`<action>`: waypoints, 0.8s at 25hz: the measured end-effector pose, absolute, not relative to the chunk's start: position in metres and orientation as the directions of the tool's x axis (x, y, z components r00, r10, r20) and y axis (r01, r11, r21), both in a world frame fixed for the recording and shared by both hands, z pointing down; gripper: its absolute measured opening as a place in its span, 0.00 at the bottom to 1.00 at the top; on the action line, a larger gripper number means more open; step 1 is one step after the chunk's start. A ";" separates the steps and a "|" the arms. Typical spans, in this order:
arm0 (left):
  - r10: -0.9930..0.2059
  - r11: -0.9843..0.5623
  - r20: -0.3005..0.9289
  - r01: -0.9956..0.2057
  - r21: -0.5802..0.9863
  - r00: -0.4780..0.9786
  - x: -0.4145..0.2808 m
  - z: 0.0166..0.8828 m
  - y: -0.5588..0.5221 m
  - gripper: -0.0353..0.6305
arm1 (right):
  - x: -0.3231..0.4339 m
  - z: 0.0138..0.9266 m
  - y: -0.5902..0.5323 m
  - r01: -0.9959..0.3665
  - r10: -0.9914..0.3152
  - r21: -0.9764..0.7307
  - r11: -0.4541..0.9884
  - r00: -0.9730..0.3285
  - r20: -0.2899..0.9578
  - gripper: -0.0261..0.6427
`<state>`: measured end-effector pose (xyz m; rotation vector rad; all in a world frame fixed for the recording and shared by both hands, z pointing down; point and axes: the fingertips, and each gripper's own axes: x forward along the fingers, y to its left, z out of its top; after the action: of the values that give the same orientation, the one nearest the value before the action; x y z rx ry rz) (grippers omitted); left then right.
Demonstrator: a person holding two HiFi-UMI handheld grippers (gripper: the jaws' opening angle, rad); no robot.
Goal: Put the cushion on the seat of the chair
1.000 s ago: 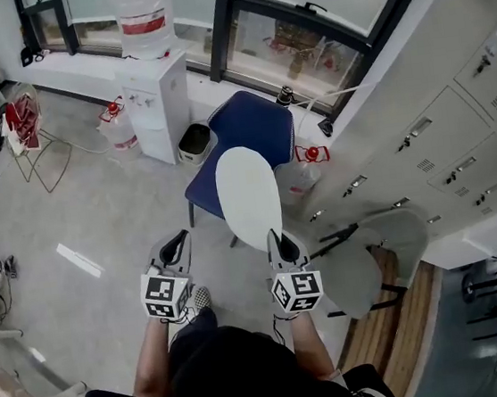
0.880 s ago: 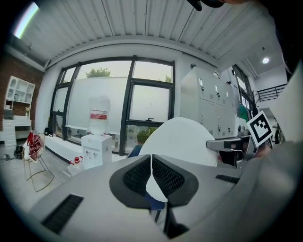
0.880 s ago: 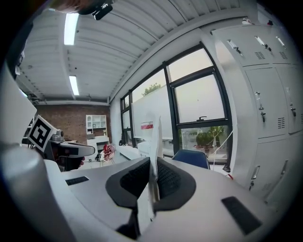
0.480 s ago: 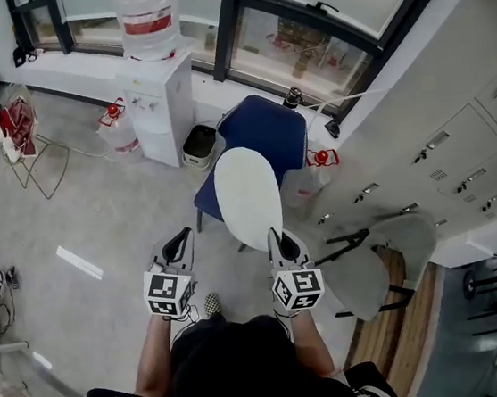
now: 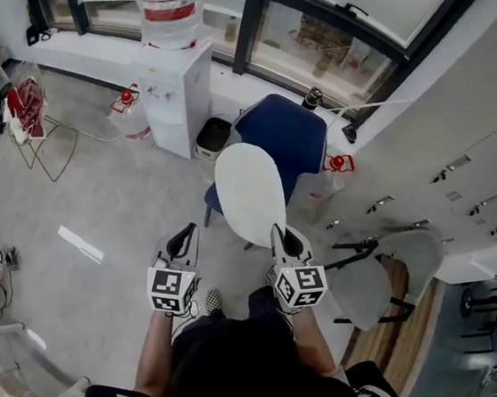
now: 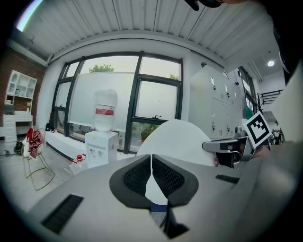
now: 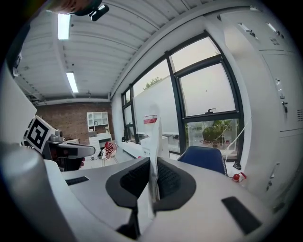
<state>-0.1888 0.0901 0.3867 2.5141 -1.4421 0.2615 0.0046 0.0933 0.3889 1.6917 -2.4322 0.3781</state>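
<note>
A pale grey floor is seen from above, closed off at the far side by dark-framed windows and flanked on the right by white lockers. A blue chair is set against the window wall. A grey chair is placed nearer, to the right.

The right claw is clenched on the near edge of the white cushion – in the right gripper view the thin edge is pinched between the two black pads. The cushion is carried on edge in the air in front of the person, between the claws and the blue chair. In the head view its far end is overlapped with the front of the seat, but it is not laid on the seat. The left claw is clenched on nothing – its pads are pressed together in the left gripper view, and it is kept apart from the cushion, to its left.

A large bottle is mounted on a white water dispenser. A small bin is set just beside it, its inside too dark for the contents to be told. A red-capped jug is left on the floor on the other side.
</note>
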 end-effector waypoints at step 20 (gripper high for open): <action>-0.879 -0.218 0.395 -0.962 0.165 0.267 -0.149 0.457 0.003 0.09 | 0.030 0.485 -0.037 -0.804 -0.693 -0.185 0.565 -0.584 0.422 0.11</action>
<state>-0.1491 0.0029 0.4567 2.1711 -1.6736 0.3049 0.0298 -0.0372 0.4852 1.2325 -2.5000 0.5205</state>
